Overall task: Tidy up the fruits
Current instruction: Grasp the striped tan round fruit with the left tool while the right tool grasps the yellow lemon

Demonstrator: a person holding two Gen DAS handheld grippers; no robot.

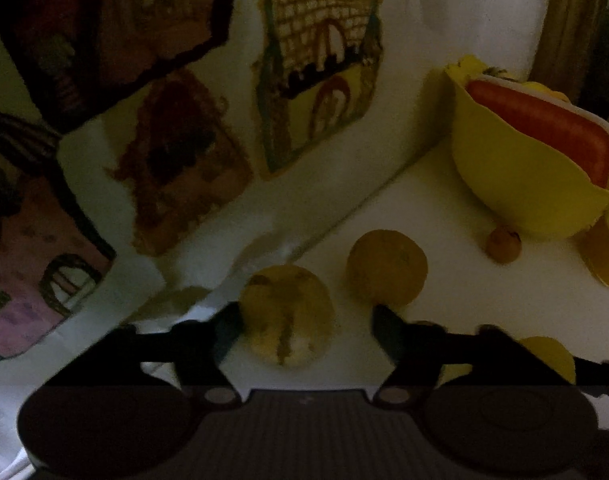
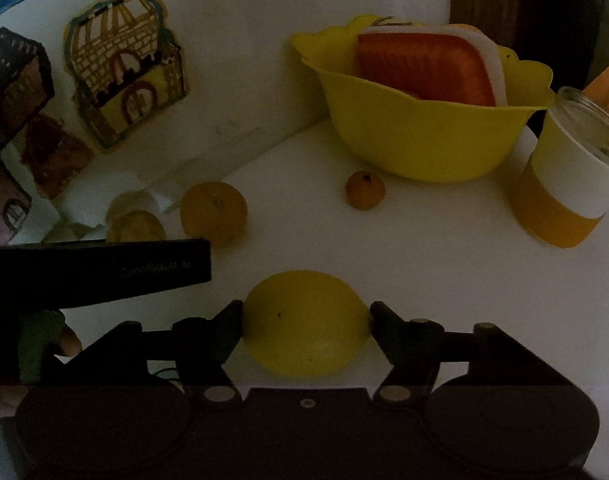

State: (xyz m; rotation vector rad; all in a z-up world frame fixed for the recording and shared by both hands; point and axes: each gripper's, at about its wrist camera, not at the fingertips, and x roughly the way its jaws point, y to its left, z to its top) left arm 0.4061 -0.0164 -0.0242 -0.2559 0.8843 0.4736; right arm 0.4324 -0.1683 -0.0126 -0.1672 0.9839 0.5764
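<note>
Two grippers are working over a white table, and the yellow bowl at its far side is serving as the landmark. The right gripper is closing its fingers on a yellow lemon, both tips touching the fruit's sides, well in front of the bowl. The left gripper is standing wide, its tips flanking a mottled yellow-brown fruit; the left tip is at the fruit's edge, the right one apart from it. An orange is sitting just beyond that fruit, toward the bowl. A small orange fruit is lying just in front of the bowl's base. A watermelon slice is leaning inside the bowl. A glass jar with yellow and white bands is standing just right of the bowl. Children's drawings are hanging on the wall left of the bowl.
</note>
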